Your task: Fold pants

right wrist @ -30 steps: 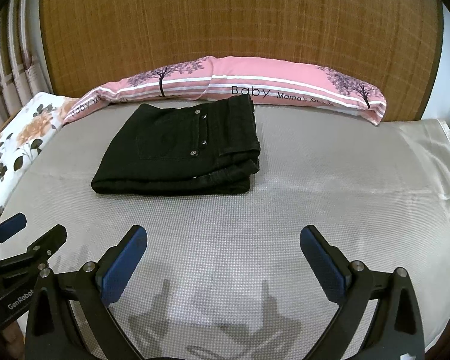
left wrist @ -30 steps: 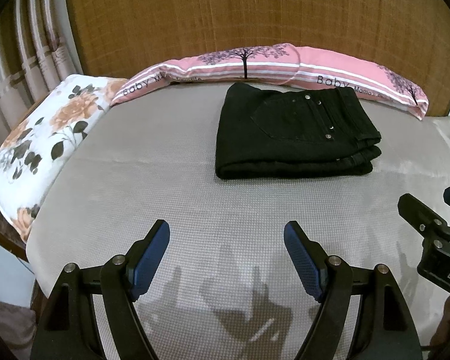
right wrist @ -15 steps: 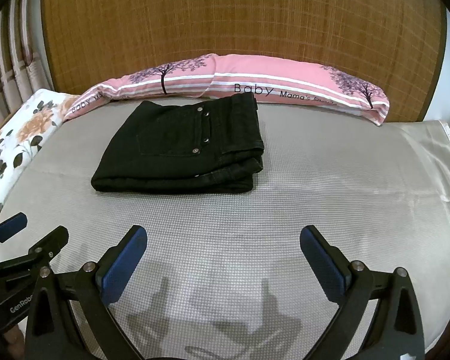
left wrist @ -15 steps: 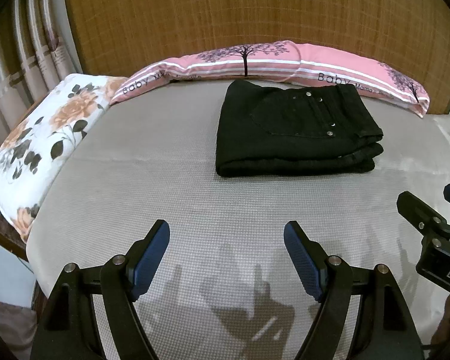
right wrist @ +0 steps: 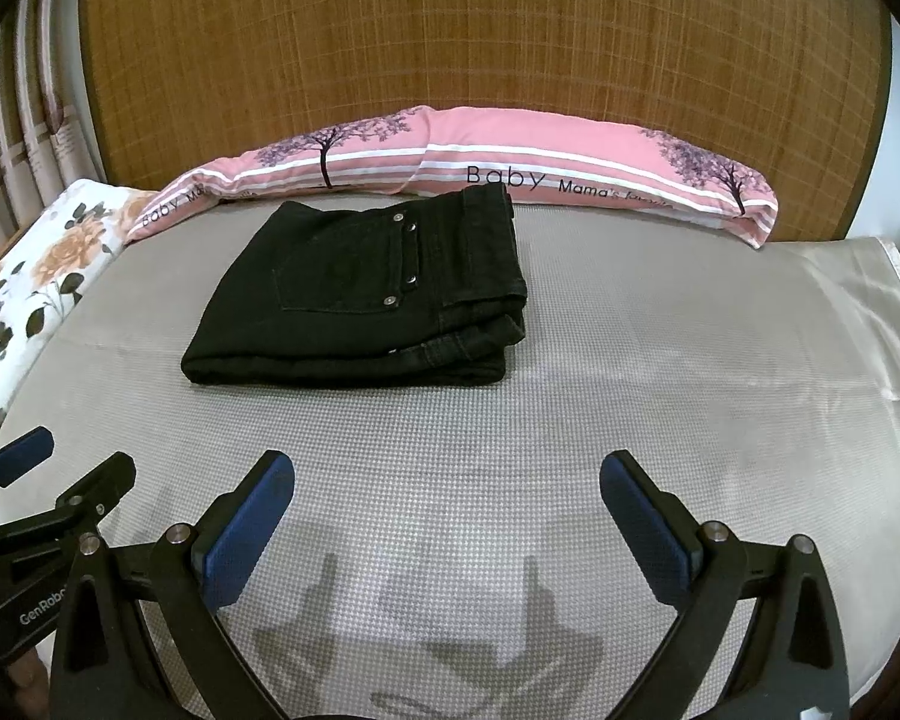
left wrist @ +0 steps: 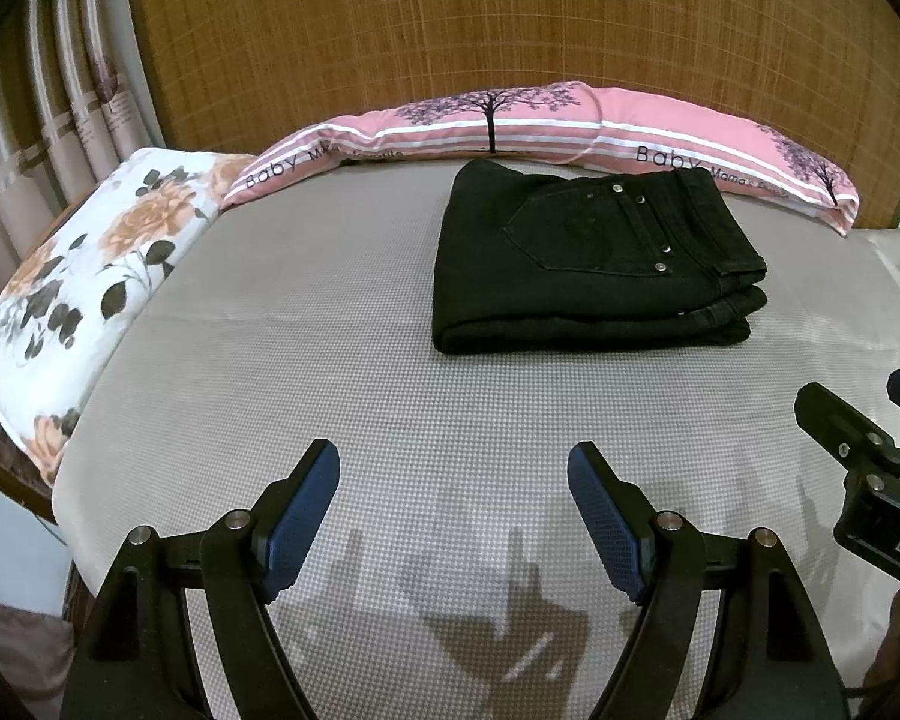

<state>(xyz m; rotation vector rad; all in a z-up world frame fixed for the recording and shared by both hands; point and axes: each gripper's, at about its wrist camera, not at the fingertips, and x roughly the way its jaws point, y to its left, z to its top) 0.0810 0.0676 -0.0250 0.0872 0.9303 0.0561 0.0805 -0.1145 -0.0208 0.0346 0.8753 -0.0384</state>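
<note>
Black pants [left wrist: 588, 264] lie folded in a compact stack on the grey bed sheet [left wrist: 342, 372], back pocket up, near the pink pillow; they also show in the right wrist view [right wrist: 366, 294]. My left gripper [left wrist: 453, 516] is open and empty, low over the sheet, well short of the pants. My right gripper [right wrist: 447, 522] is open and empty, also near the bed's front. Each gripper shows at the edge of the other's view: the right one [left wrist: 870, 450], the left one [right wrist: 48, 480].
A long pink "Baby Mama" pillow [right wrist: 510, 162] lies along the woven headboard [right wrist: 450, 30]. A floral pillow [left wrist: 90, 276] sits at the left edge beside curtains [left wrist: 60, 96]. A shiny beige cloth [right wrist: 858, 300] covers the bed's right side.
Both grippers have drawn slightly down and back; the pants appear a little lower in both views. The pants have not moved and both grippers stay open.
</note>
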